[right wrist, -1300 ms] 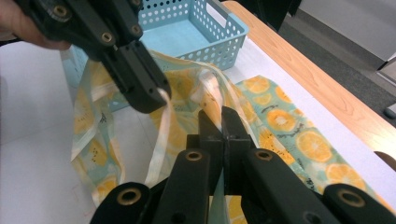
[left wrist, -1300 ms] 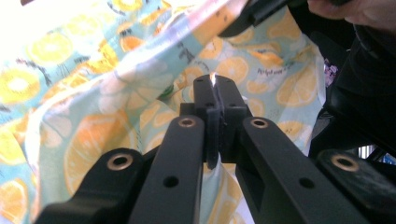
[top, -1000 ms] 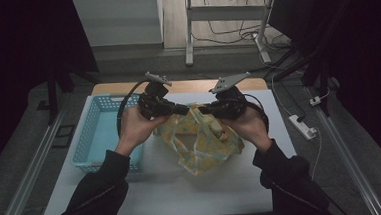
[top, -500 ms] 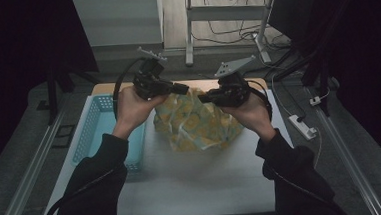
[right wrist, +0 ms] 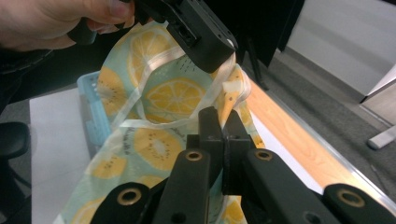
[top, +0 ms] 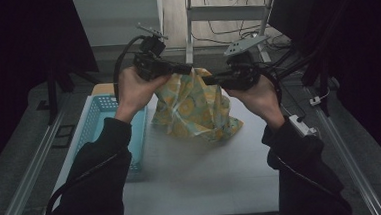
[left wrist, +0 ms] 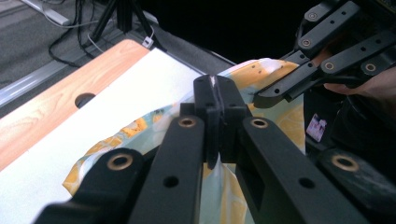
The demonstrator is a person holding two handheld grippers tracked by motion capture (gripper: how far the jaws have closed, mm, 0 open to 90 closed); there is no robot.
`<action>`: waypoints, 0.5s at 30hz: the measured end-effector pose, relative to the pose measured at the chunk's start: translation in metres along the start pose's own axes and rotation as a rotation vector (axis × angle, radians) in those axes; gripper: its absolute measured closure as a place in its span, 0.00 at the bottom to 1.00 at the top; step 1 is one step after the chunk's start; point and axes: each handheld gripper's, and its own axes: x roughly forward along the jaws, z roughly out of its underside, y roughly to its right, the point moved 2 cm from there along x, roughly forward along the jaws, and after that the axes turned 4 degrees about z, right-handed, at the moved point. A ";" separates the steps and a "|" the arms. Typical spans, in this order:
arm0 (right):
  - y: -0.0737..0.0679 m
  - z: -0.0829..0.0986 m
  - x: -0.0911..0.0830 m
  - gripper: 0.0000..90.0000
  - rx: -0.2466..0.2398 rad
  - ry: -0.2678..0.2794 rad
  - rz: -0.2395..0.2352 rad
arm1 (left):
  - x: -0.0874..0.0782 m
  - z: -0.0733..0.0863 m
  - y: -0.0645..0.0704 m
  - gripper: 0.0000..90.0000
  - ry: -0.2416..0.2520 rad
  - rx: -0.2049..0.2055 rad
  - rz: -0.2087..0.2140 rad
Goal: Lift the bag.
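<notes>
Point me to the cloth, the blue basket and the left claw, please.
cloth (top: 191, 107): high view, middle of the fruit-print fabric hanging between the claws.
basket (top: 95, 122): high view, its mesh floor left of the forearm.
left claw (top: 185, 67): high view, tips of its black jaws shut on the cloth's top edge.

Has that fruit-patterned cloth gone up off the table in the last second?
Yes. The cloth has risen toward the table's far edge against the blue basket, both tongs shut on its top; its lower part looks to touch the table.
</notes>
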 end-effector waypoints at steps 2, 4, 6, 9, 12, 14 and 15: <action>0.001 -0.005 -0.004 1.00 0.001 0.009 0.005 | -0.002 -0.004 0.001 0.99 0.014 -0.002 0.004; 0.003 -0.010 -0.007 1.00 -0.001 0.019 0.015 | -0.004 -0.008 0.001 0.99 0.020 0.001 -0.001; 0.004 -0.015 -0.011 1.00 -0.002 0.026 0.025 | -0.006 -0.012 0.002 0.99 0.033 0.002 -0.001; 0.006 -0.024 -0.017 1.00 -0.003 0.045 0.043 | -0.009 -0.020 0.004 0.99 0.051 0.007 -0.006; 0.006 -0.032 -0.022 1.00 -0.010 0.056 0.064 | -0.011 -0.025 0.005 0.99 0.061 0.014 -0.022; 0.006 -0.035 -0.023 1.00 -0.008 0.066 0.066 | -0.012 -0.027 0.005 0.99 0.077 0.016 -0.023; 0.006 -0.036 -0.024 1.00 -0.005 0.070 0.066 | -0.011 -0.027 0.004 0.99 0.077 0.015 -0.025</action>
